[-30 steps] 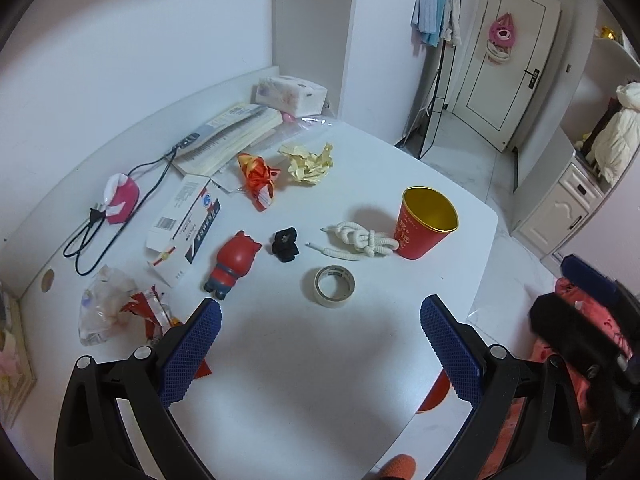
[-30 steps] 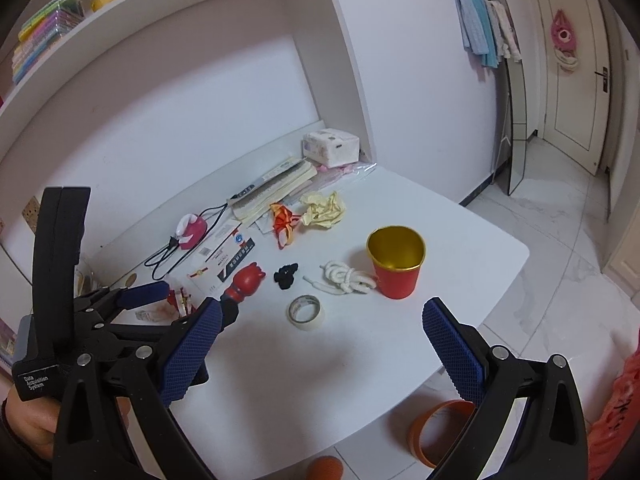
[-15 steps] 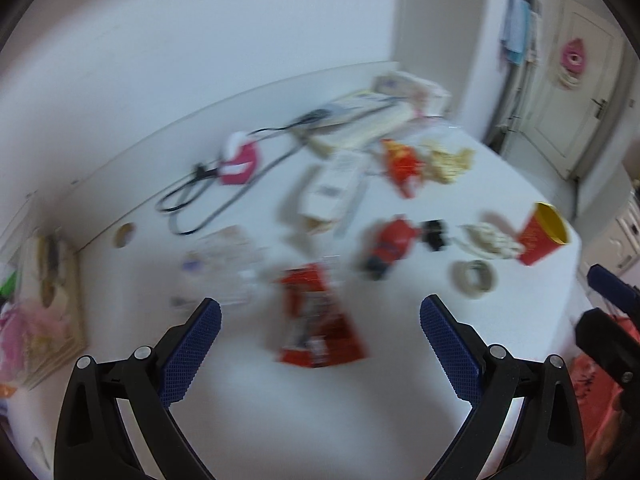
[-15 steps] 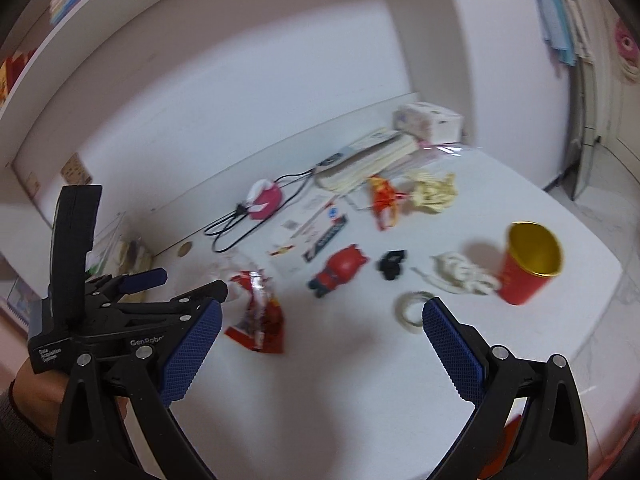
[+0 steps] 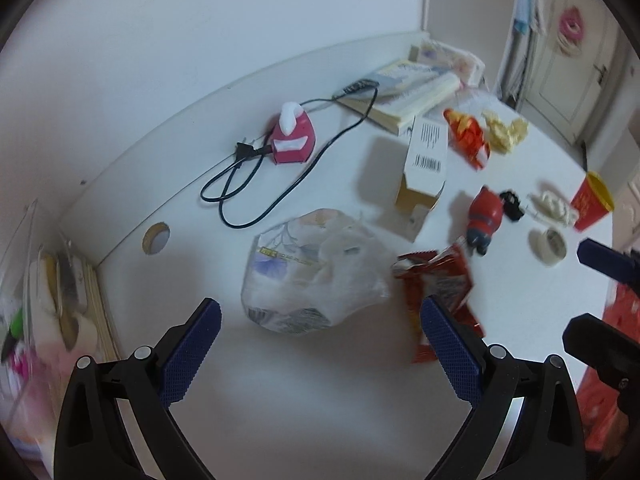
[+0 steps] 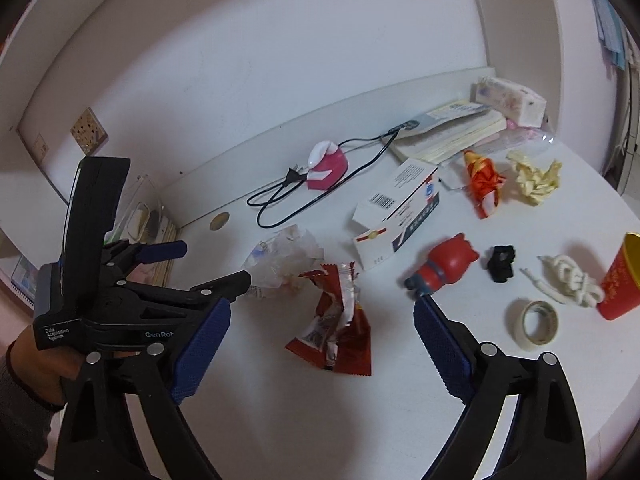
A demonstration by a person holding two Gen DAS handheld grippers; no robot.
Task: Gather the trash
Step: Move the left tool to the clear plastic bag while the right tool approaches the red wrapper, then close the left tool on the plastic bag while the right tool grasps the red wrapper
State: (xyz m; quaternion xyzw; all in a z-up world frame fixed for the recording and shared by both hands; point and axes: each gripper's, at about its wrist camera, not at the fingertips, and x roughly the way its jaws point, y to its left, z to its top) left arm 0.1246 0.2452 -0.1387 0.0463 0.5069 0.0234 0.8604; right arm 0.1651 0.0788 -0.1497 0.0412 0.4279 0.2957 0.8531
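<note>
A crumpled clear plastic bag (image 5: 316, 276) lies on the white table (image 5: 320, 380), just ahead of my left gripper (image 5: 319, 307), which is open and empty above it. To the bag's right lies a torn red snack wrapper (image 5: 436, 292). In the right wrist view the red wrapper (image 6: 336, 328) lies on the table between the fingers of my right gripper (image 6: 322, 308). Its jaws are closing but stand wide, and the pads do not touch the wrapper. The left gripper (image 6: 208, 266) hangs over the plastic bag (image 6: 284, 264), held by a hand.
Further right are a white box (image 6: 400, 208), a red pig toy (image 6: 444, 268), a black clip (image 6: 502, 264), a tape roll (image 6: 536, 324), a white rope (image 6: 568, 280) and a red cup (image 6: 620, 280). Crumpled yellow paper (image 6: 534, 178), an orange wrapper (image 6: 484, 180), a pink charger (image 6: 328, 164) and books (image 6: 448, 136) lie toward the wall.
Both grippers swung left across the table and came down closer to it. The plastic bag and red wrapper now sit right in front of them. The right jaws have narrowed a little.
</note>
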